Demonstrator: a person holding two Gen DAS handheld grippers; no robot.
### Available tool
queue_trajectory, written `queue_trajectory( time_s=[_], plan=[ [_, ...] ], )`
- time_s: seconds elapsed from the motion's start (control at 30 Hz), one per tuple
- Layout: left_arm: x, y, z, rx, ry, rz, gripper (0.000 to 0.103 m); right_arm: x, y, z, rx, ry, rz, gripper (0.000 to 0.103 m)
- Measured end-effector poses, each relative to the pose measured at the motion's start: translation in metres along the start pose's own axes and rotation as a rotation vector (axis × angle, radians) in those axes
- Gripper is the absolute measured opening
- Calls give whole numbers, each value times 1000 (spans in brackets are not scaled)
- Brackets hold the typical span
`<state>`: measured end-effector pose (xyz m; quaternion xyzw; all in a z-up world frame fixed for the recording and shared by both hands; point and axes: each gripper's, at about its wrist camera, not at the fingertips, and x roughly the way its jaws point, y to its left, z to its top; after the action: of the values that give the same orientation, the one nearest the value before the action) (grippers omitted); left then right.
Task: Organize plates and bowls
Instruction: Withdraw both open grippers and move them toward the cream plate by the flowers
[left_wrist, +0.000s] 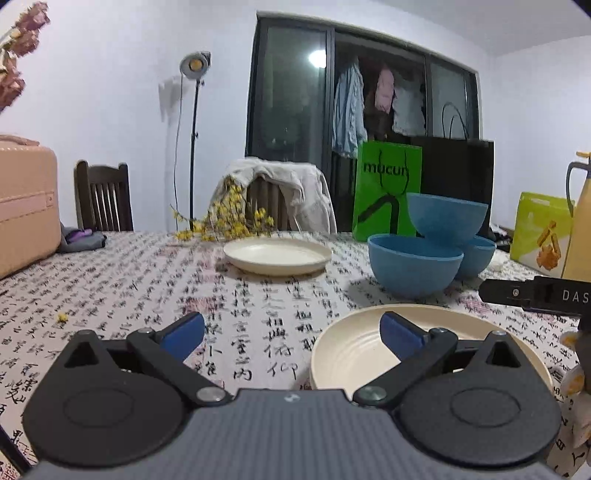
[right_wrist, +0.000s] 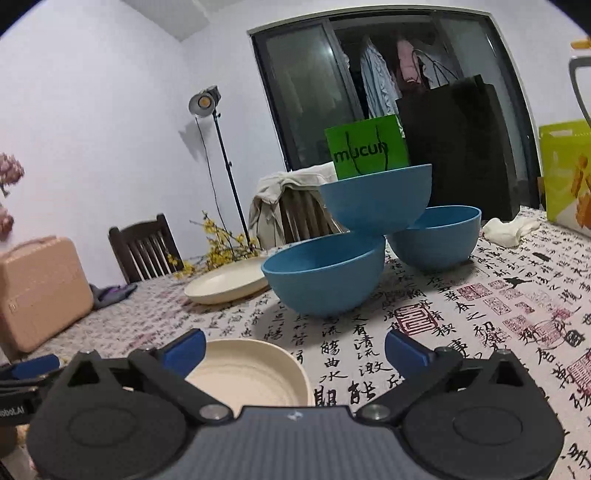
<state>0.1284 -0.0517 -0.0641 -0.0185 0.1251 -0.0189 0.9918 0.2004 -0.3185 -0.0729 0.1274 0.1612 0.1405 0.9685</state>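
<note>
The table (left_wrist: 110, 280), under its calligraphy-print cloth, carries everything I have to sort; the biggest cluster is the three blue bowls at the far right, two on the cloth side by side and the top bowl (right_wrist: 375, 199) perched tilted across their rims, so that pile looks to me the likeliest thing to topple if I nudge it; the front bowl (right_wrist: 325, 280) sits just beyond my right gripper (right_wrist: 295, 350), almost straight ahead of its fingers, and I judge the right hand the nearer one for any bowl; next in size, the near cream plate (left_wrist: 354, 350) lies flat close in between my two hands, under the right-hand finger of my left gripper (left_wrist: 291, 332) and under the left-hand finger of the right one, though I cannot tell whether either pad touches it; the far cream plate (left_wrist: 277, 254) lies flat toward the far middle, ahead and slightly left, well apart from the bowls, an open reach for the left hand; both sets of fingers stand wide apart with nothing clamped; behind the far plate a spray of yellow flowers (left_wrist: 225, 221) lies on the cloth, close enough to brush.
</note>
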Motion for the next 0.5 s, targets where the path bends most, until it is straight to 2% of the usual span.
queue_trajectory(
  time_s=[0.27, 0.5],
  plan=[
    [-8, -2, -1, 16, -57, 8, 103, -3, 5, -3, -29, -22, 14, 103],
    [-3, 5, 0, -27, -16, -5, 103, -3, 3, -3, -13, -23, 20, 103]
  ],
)
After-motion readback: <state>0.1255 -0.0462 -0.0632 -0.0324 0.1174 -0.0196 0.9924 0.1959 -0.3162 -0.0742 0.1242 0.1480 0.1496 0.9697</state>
